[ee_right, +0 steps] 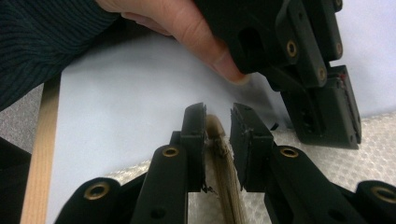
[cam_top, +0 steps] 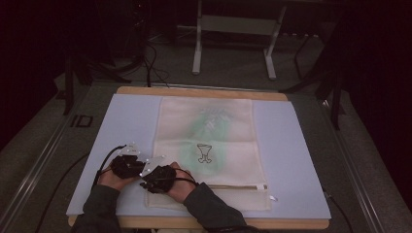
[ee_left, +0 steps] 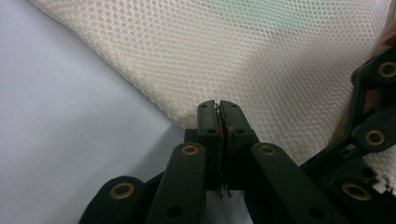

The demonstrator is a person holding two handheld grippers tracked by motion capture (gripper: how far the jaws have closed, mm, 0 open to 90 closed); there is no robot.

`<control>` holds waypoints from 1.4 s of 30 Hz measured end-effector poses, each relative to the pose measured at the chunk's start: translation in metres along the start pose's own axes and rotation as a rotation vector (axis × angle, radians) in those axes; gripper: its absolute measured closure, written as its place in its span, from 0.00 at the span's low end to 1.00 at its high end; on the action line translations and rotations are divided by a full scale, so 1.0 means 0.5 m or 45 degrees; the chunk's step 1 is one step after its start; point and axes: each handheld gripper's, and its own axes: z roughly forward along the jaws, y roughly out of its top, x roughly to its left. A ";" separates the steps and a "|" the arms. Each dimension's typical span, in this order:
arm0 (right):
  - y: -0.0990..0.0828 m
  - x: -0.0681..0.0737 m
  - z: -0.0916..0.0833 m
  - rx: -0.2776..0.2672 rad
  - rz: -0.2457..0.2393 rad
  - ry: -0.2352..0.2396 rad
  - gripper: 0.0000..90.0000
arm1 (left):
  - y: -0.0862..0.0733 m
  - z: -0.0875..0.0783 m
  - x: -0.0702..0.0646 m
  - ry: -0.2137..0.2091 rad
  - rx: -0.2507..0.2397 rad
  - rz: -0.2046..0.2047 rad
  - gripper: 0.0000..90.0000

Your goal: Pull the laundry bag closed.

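A cream mesh bag (cam_top: 209, 141) with a green print and a small goblet drawing lies flat on a pale blue mat (cam_top: 131, 116). Both grippers sit at its near left corner. My left gripper (cam_top: 130, 165) (ee_left: 218, 103) rests at the bag's edge (ee_left: 261, 70) with its jaws together. Whether fabric is pinched between them I cannot tell. It also appears in the right gripper view (ee_right: 327, 116), tips down at the mesh edge. My right gripper (cam_top: 158, 178) (ee_right: 218, 114) stands open astride the bag's tan edge band (ee_right: 226, 172), with a gap at one pad.
The mat covers a wooden table (cam_top: 194, 91), whose near edge (ee_right: 39, 154) is close to the right gripper. A zip (cam_top: 233, 186) runs along the bag's near end. A metal stand (cam_top: 233, 24) is on the floor beyond. Cables trail off the left side.
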 end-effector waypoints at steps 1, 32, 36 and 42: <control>0.001 0.000 0.002 0.001 -0.001 -0.002 0.84 | 0.000 0.000 0.000 -0.001 0.001 0.000 0.97; 0.014 0.000 -0.001 -0.036 0.052 -0.004 0.90 | 0.002 -0.003 0.002 0.017 -0.010 -0.036 0.97; 0.012 0.002 -0.018 -0.044 0.051 -0.011 0.90 | 0.001 -0.003 0.003 0.015 -0.007 -0.039 0.97; -0.011 0.001 -0.043 -0.058 0.055 -0.015 0.90 | 0.001 -0.002 0.002 0.014 -0.007 -0.038 0.96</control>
